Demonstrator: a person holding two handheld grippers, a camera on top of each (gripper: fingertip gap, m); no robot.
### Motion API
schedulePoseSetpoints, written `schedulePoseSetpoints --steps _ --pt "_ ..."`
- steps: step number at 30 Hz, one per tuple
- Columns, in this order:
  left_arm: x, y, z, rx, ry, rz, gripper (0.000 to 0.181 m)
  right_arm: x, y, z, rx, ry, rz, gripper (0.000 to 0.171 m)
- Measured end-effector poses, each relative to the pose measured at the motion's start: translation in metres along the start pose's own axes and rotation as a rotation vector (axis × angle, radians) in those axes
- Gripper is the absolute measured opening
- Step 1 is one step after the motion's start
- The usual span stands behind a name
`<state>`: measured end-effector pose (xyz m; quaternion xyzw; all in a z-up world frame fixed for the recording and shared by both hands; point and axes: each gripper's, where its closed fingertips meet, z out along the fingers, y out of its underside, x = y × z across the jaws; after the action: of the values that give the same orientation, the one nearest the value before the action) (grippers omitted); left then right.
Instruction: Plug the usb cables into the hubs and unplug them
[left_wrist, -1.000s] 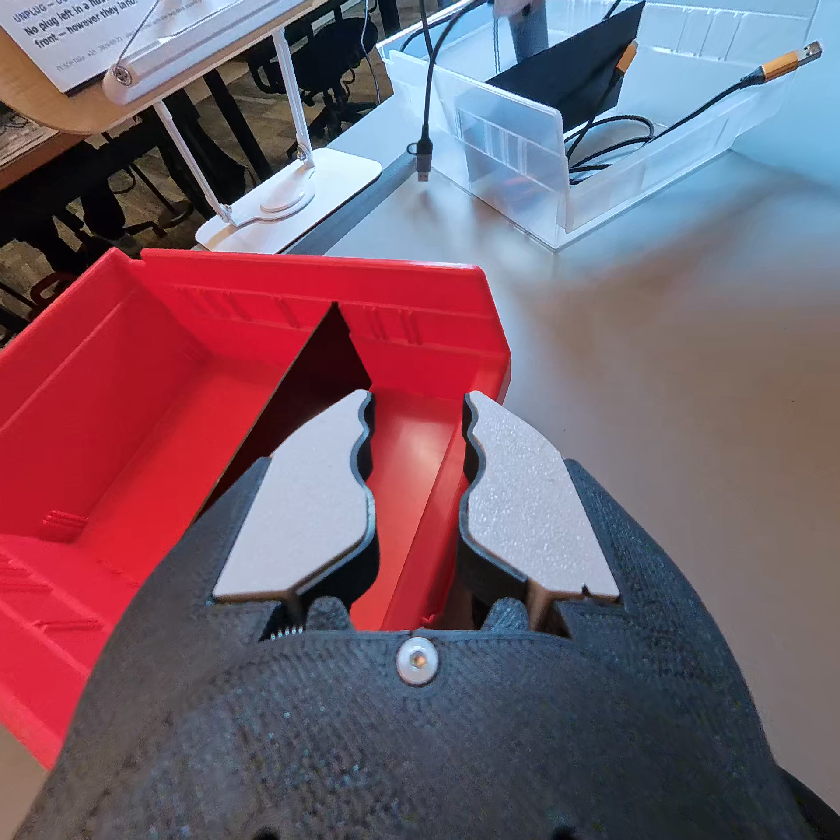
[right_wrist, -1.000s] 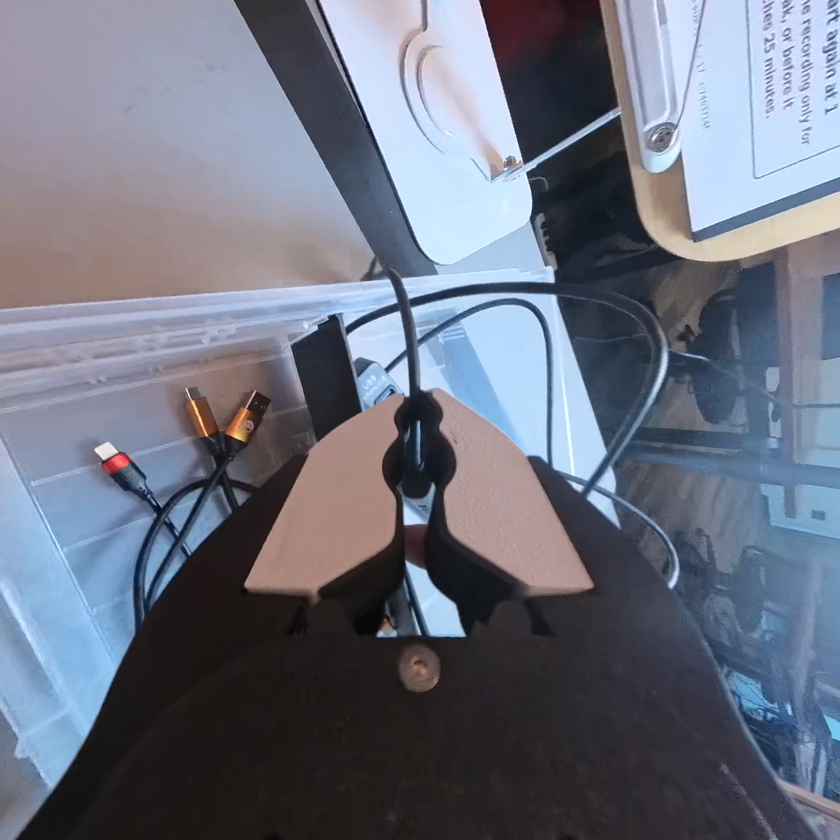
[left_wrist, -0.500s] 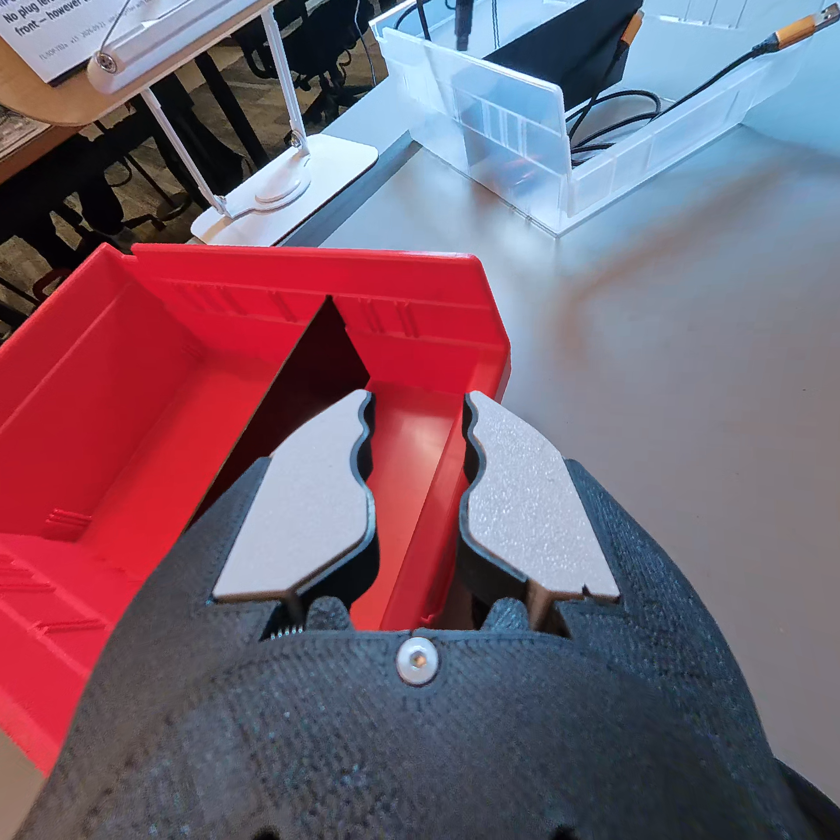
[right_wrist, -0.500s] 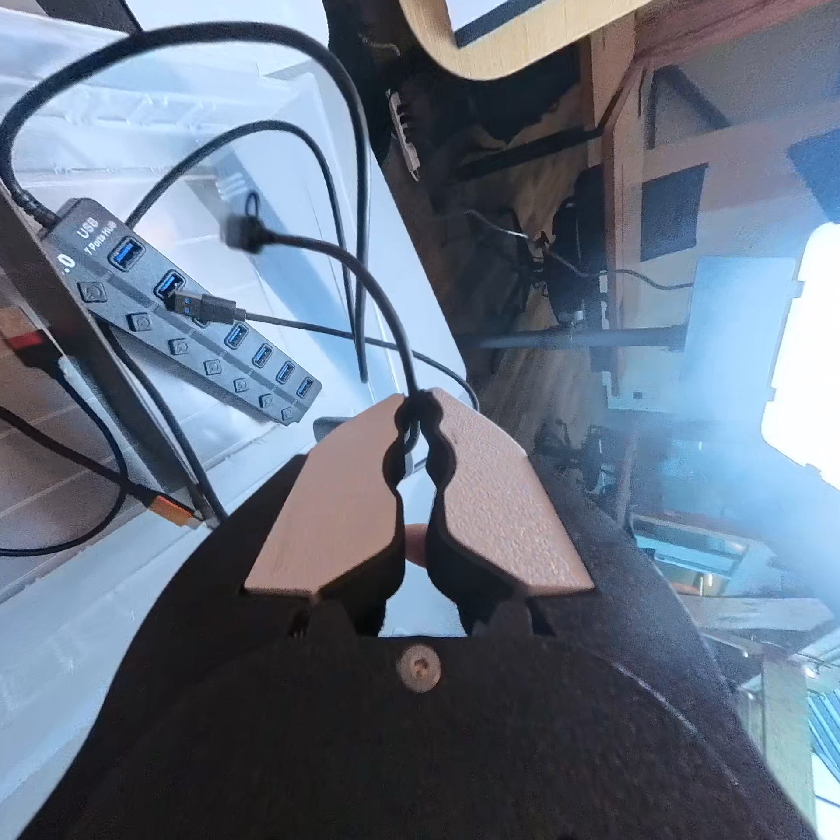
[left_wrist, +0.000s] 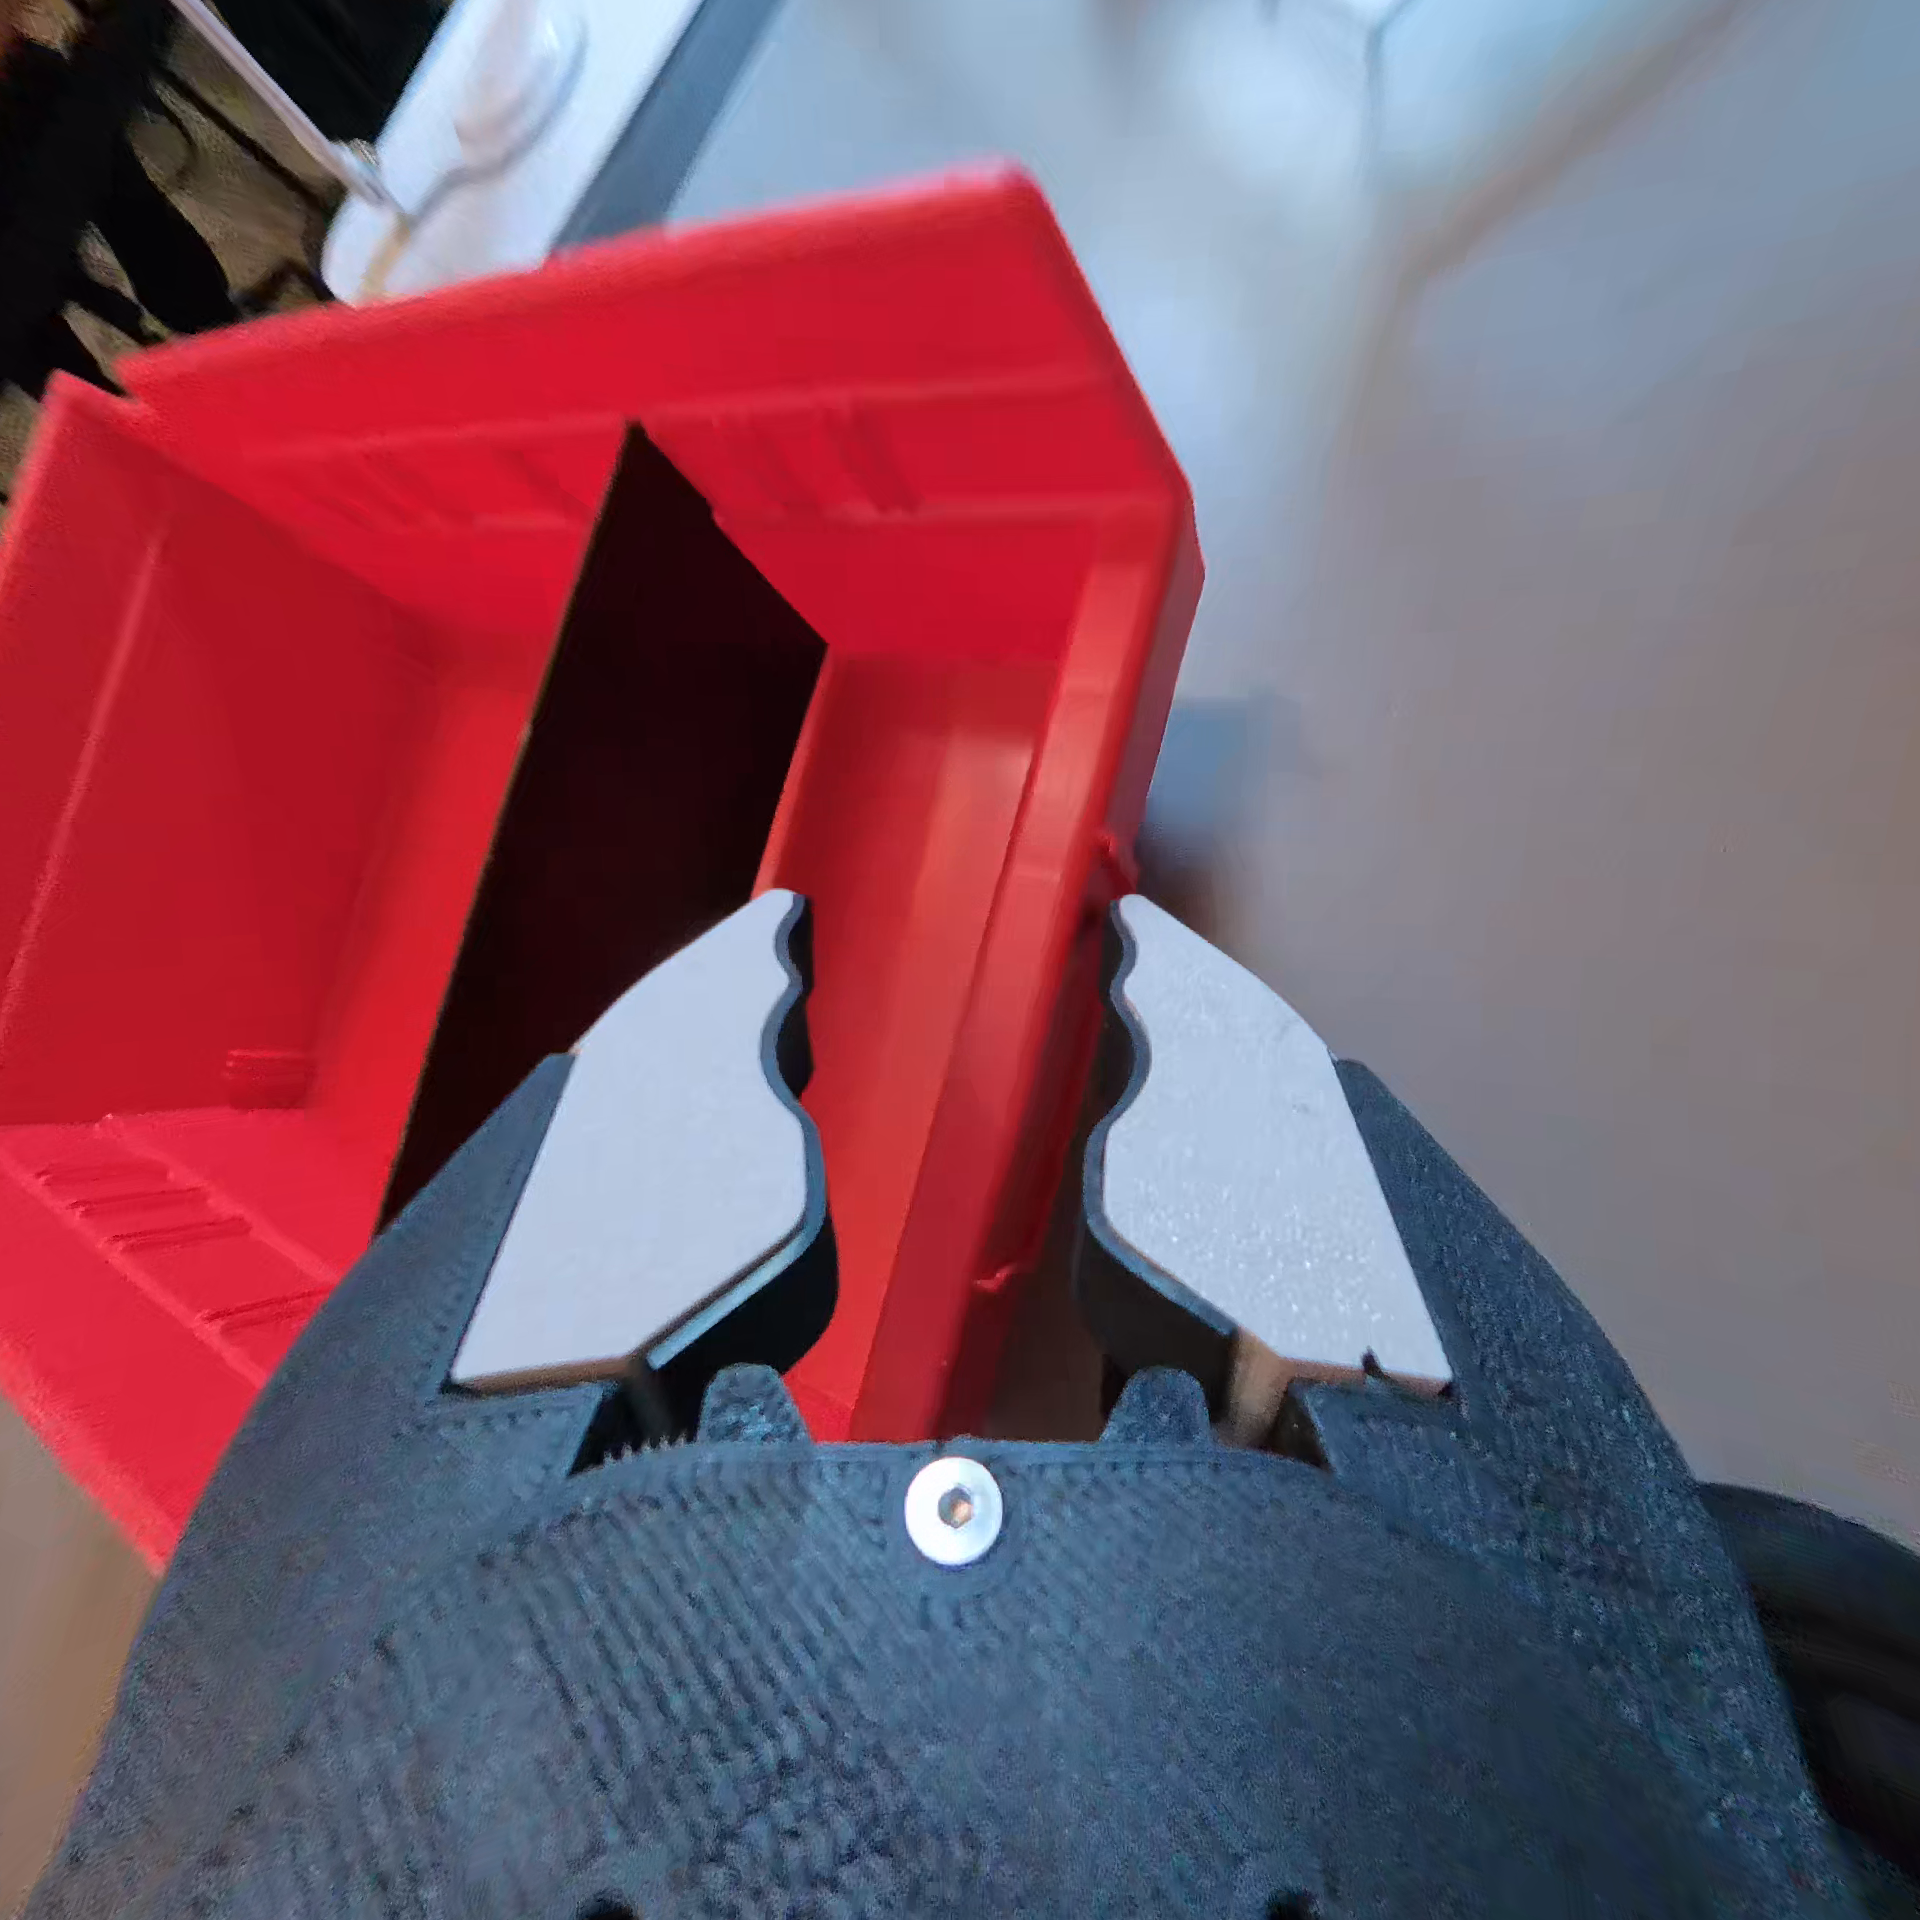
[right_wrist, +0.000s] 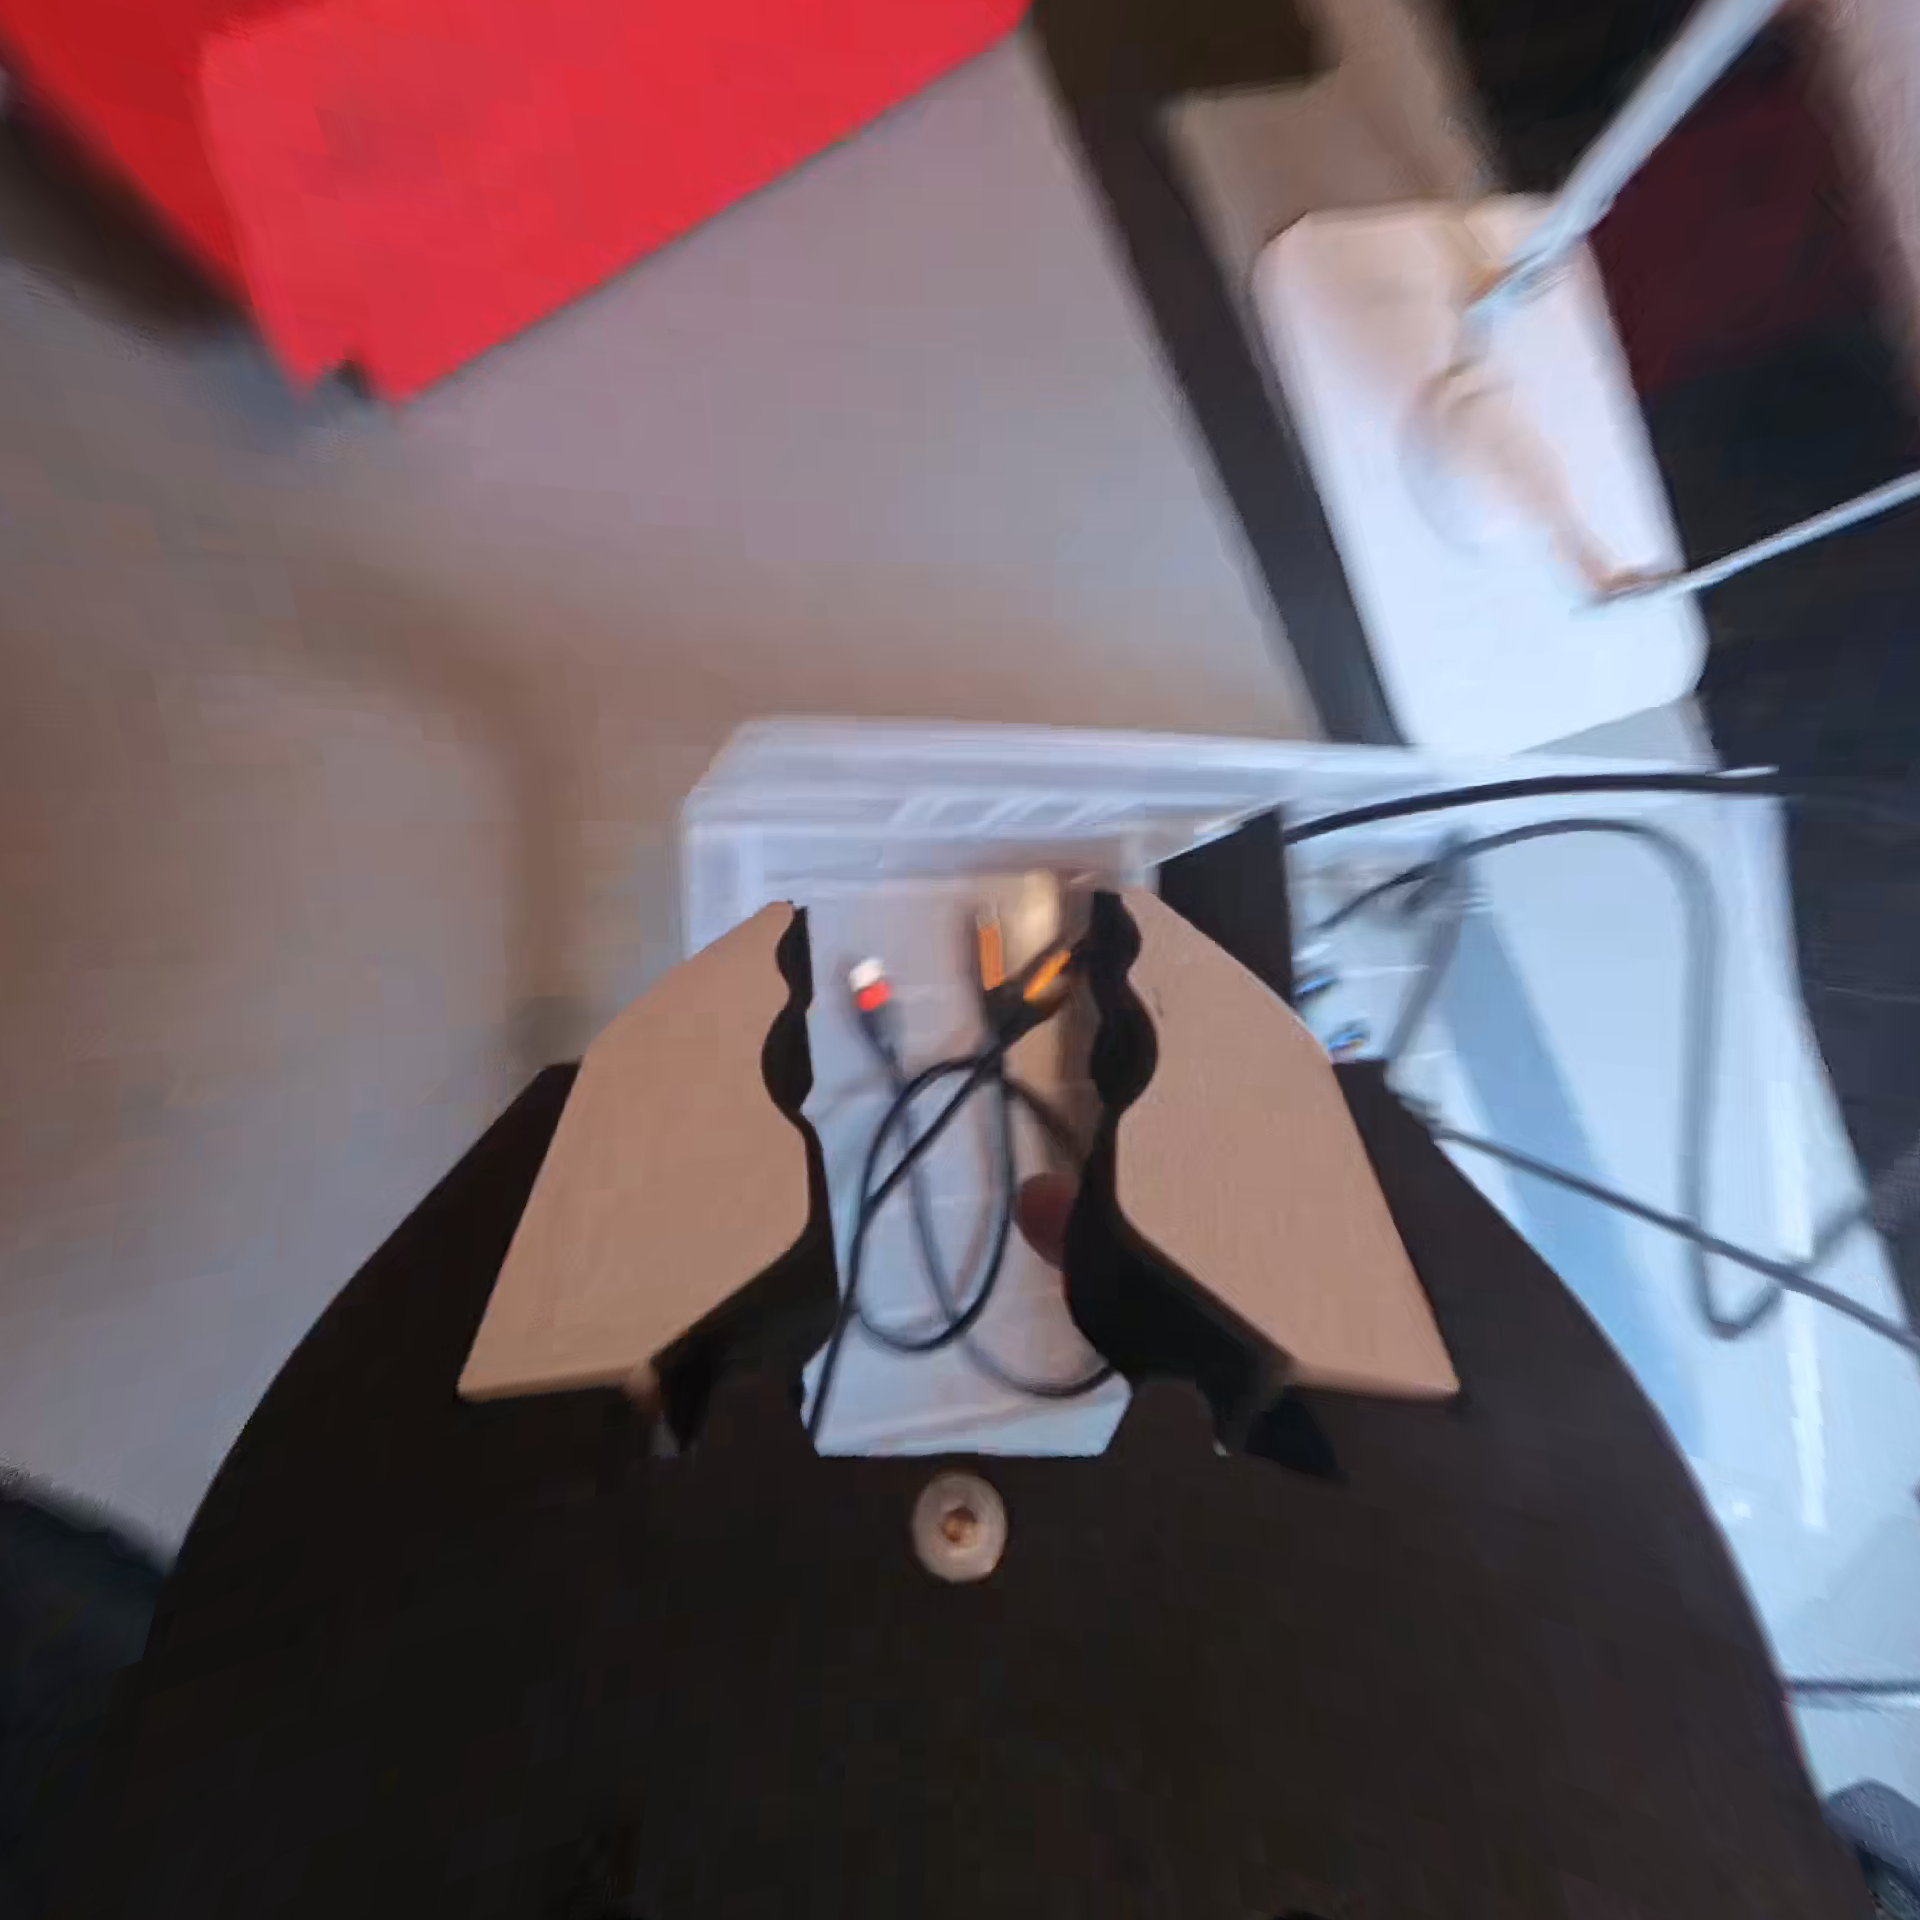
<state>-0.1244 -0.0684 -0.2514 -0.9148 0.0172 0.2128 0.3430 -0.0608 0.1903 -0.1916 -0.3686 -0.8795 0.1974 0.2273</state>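
Cables (right_wrist: 935, 1122) lie in the clear bin (right_wrist: 831, 821), the bin (right_wrist: 499, 156) well apart.

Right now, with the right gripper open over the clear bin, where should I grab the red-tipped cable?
Take the red-tipped cable by its stiff red plug housing, not the slack black cord behind it. Come straight down from above with the right gripper: the plug lies flat on the floor of the clear bin, apart from the two orange-tipped plugs, so both fingers should fit beside it.
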Motion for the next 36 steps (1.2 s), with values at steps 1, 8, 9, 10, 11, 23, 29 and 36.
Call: schedulePoseSetpoints --steps 1,8,9,10,11,23,29,36 --pt "0.003 0.005 0.004 -0.033 0.014 0.015 0.053 -0.019 0.018 0.011 -0.095 -0.04 -0.048 0.061" --pt "0.018 -0.011 0.016 -0.029 0.047 0.151 0.026 -0.056 0.066 0.053 -0.384 0.104 -0.349 0.032" --pt "0.02 -0.014 0.019 -0.013 0.059 0.168 0.026 -0.066 0.063 0.052 -0.369 0.097 -0.368 0.032" --pt "0.023 -0.018 0.021 0.006 0.074 0.193 0.026 -0.079 0.061 0.05 -0.355 0.09 -0.389 0.032" --pt "0.025 -0.024 0.024 0.027 0.094 0.216 0.026 -0.094 0.059 0.046 -0.348 0.084 -0.416 0.032" --pt "0.016 -0.08 0.014 0.272 0.055 0.173 0.032 -0.29 -0.002 -0.065 0.351 -0.142 -0.228 0.048" --pt "0.104 -0.108 -0.052 0.409 0.381 -0.26 0.042 -0.154 0.084 -0.122 0.447 0.463 0.375 0.046" --pt "0.167 -0.139 -0.014 0.448 0.246 -0.527 0.067 -0.093 0.147 -0.076 0.363 0.494 0.657 0.064"
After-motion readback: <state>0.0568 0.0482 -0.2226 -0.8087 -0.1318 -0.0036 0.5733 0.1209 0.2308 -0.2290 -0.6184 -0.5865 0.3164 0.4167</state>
